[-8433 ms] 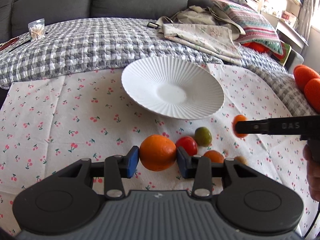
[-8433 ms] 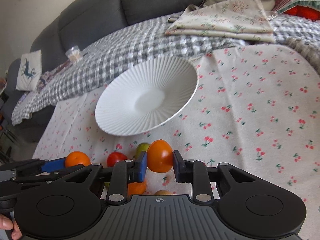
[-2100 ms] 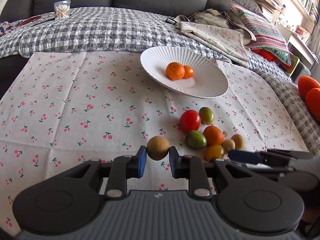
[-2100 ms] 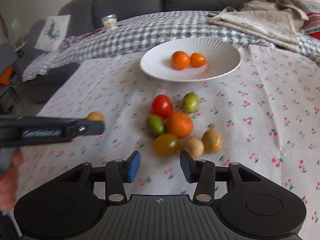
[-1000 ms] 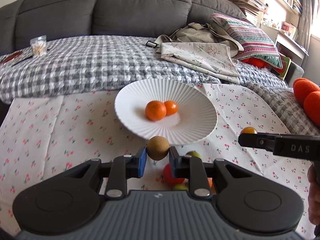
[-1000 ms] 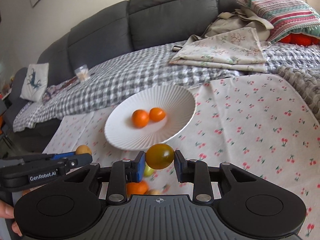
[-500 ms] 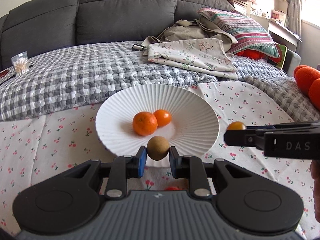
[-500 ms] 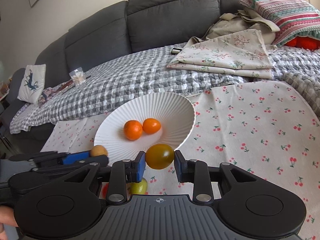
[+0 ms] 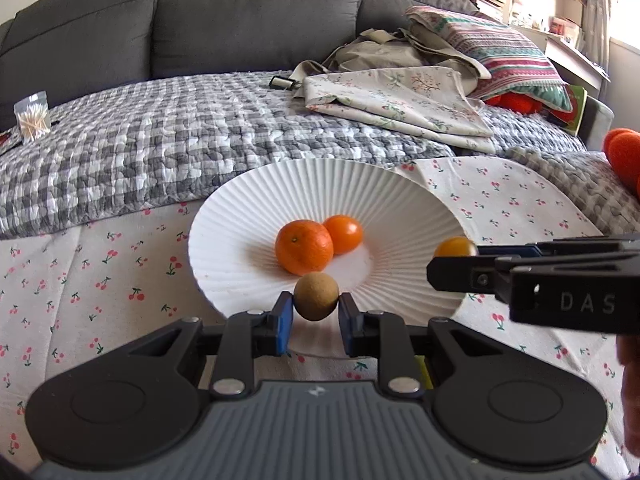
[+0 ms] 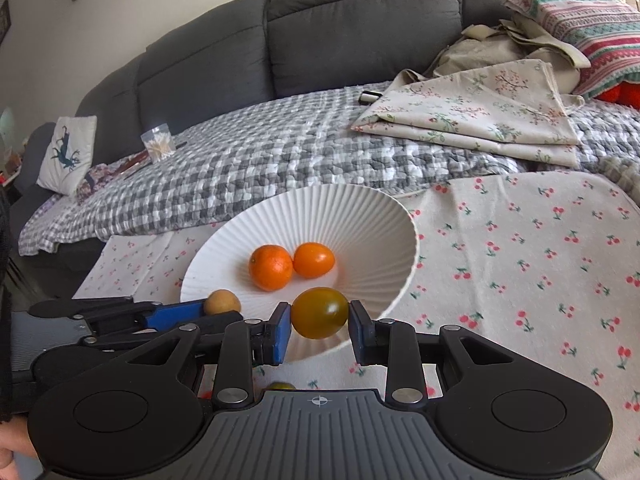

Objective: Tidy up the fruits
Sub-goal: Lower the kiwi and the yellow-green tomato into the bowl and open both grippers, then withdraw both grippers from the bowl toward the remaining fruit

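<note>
Both fruits advanced over plate point(image 9: 240, 248); brown fruit point(image 9: 316, 296) between fingers point(image 9: 285, 322).

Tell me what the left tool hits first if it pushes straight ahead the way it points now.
Probably the larger orange in the white plate: it sits directly beyond the brown fruit gripped by the left tool. Depth is unclear, so the tool may pass above it.

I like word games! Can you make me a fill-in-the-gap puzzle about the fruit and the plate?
1. The white plate already holds ____ orange fruits.
2. The left tongs squeeze a small round ____ fruit.
3. The right tongs grip a yellow-green tomato over the plate's ____ edge.
4. The cloth under the plate is printed with little red ____.

Missing words: two, brown, near, cherries
</note>
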